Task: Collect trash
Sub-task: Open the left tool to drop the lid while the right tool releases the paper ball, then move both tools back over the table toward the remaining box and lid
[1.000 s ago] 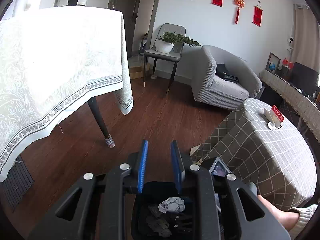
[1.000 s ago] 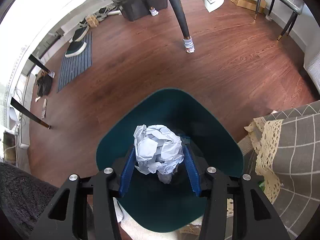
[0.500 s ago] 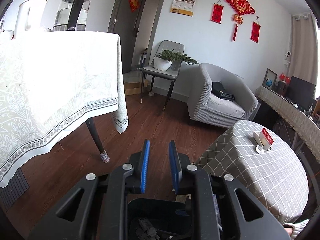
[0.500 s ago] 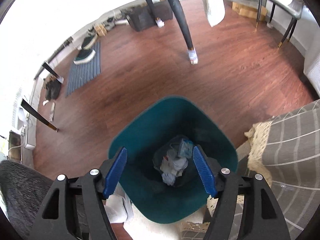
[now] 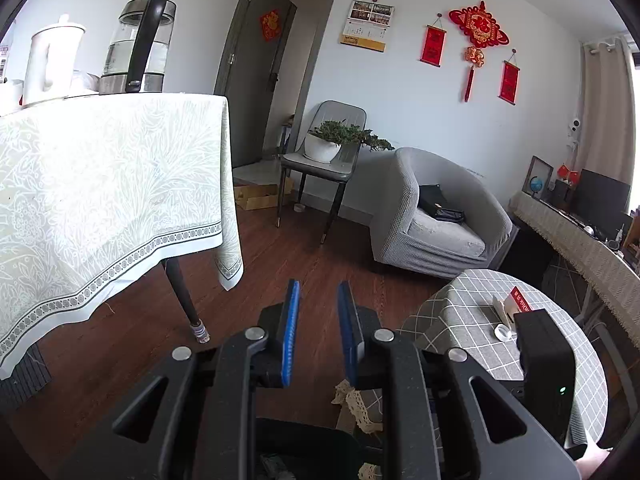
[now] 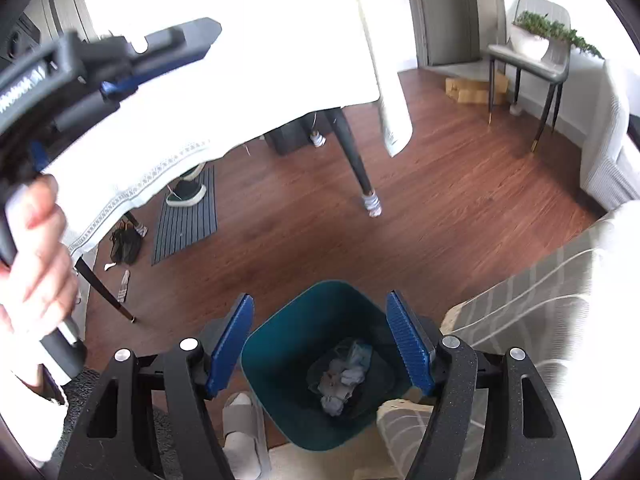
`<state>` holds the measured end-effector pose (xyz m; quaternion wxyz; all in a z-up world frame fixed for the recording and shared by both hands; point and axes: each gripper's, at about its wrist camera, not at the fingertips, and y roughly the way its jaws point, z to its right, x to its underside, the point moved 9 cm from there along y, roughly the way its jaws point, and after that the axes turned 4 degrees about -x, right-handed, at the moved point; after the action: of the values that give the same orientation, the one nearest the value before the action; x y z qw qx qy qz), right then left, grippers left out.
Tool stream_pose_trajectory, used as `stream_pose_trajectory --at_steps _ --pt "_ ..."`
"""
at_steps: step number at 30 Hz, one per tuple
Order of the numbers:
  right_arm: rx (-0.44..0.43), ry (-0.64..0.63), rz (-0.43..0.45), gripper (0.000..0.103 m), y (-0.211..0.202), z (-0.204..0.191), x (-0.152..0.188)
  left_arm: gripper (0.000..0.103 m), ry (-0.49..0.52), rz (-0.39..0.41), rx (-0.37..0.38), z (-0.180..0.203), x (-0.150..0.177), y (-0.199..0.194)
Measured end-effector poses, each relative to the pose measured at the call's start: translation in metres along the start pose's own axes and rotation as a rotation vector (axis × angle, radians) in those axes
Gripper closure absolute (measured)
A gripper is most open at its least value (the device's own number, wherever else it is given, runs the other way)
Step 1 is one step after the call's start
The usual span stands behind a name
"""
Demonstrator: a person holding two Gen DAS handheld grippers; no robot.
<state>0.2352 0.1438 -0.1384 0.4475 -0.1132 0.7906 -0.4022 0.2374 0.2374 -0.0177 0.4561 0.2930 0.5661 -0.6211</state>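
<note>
A teal waste bin [image 6: 280, 344] stands on the wood floor beside a low table. Crumpled paper [image 6: 340, 376] lies at its bottom with other scraps. My right gripper [image 6: 320, 298] hangs open high above the bin's mouth, and nothing is between its blue pads [image 6: 408, 340]. My left gripper [image 5: 318, 328] points out across the room with its pads close together and nothing between them. Under its body only a dark edge of the bin [image 5: 304, 436] shows. At the upper left of the right wrist view, a hand [image 6: 36, 248] holds the left gripper's handle.
A dining table with a pale patterned cloth [image 5: 100, 184] and a black leg [image 5: 184, 296] stands to the left, with a kettle [image 5: 140, 48] on it. A round table with a checked cloth [image 5: 500, 344] is at the right. Beyond are an armchair [image 5: 436, 220] and a chair holding a plant [image 5: 332, 160]. A slipper [image 6: 240, 428] sits by the bin.
The right gripper opened and the crumpled paper ball fell into the bin. That gripper then rose well above the bin. The left gripper also rose, and the bin slid almost out of its view.
</note>
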Motion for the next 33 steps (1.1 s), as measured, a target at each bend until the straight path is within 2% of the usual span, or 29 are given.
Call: stream_pose_trajectory --at_steps 5,13,19,23,26,33 --pt "0.071 -0.028 0.081 0.033 -0.041 0.018 -0.007 0.082 -0.006 0.0 0.028 0.023 -0.004 0.004" --pt "0.15 0.045 0.156 0.033 -0.093 0.07 -0.008 0.082 0.027 -0.009 0.068 0.068 -0.003 0.014" --pt "0.202 0.128 0.251 0.033 -0.134 0.114 -0.004 0.082 0.039 -0.039 0.1 0.098 0.005 0.026" --pt "0.236 0.165 0.29 0.033 -0.154 0.136 0.002 0.078 0.076 -0.06 0.116 0.122 0.014 0.033" --pt "0.276 0.19 0.313 0.033 -0.166 0.152 0.007 0.072 0.097 -0.081 0.13 0.138 0.022 0.04" --pt "0.299 0.299 0.374 0.033 -0.185 0.191 0.018 0.062 0.135 -0.141 0.166 0.17 0.042 0.06"
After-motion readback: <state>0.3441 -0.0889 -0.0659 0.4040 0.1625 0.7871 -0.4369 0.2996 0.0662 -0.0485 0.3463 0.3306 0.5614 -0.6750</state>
